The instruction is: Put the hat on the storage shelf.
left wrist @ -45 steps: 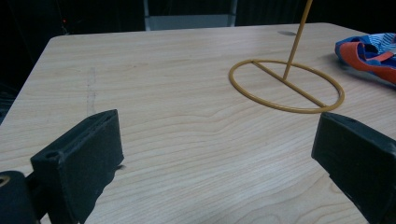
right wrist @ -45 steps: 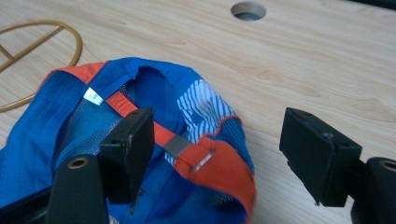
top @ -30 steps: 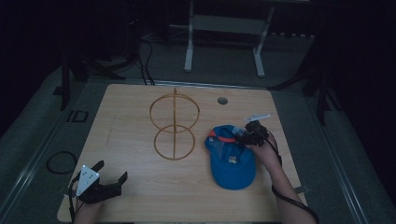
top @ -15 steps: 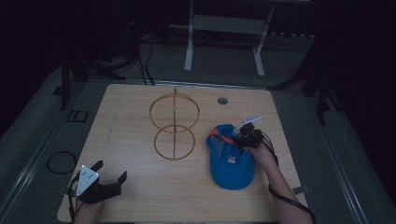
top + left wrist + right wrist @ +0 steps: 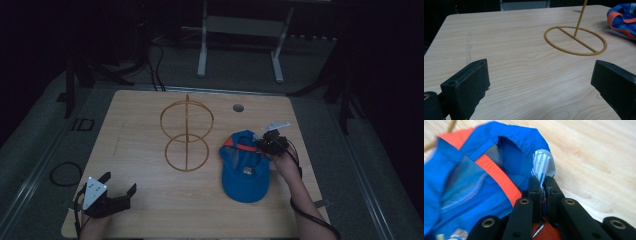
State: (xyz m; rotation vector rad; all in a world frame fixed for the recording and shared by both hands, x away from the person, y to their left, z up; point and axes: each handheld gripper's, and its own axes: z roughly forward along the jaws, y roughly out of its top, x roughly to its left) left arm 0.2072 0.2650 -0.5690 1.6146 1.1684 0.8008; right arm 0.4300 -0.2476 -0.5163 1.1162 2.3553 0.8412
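Cap: the blue cap [image 5: 246,167] lay near the worktop's [image 5: 140,125] right edge, beside the wire stand [image 5: 186,135].
Right hand-held gripper [image 5: 543,185]: had just been closing, pinching the cap's striped strap [image 5: 543,166].
Left hand-held gripper [image 5: 539,82]: jaws wide, at the near-left corner, bare wood ahead.
Room: dark.

Cap [image 5: 245,167] right of wire stand [image 5: 186,135]

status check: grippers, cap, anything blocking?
Right gripper just closed, clamped on cap rear strap. Left gripper open, idle over table. Wire stand left of cap, apart.
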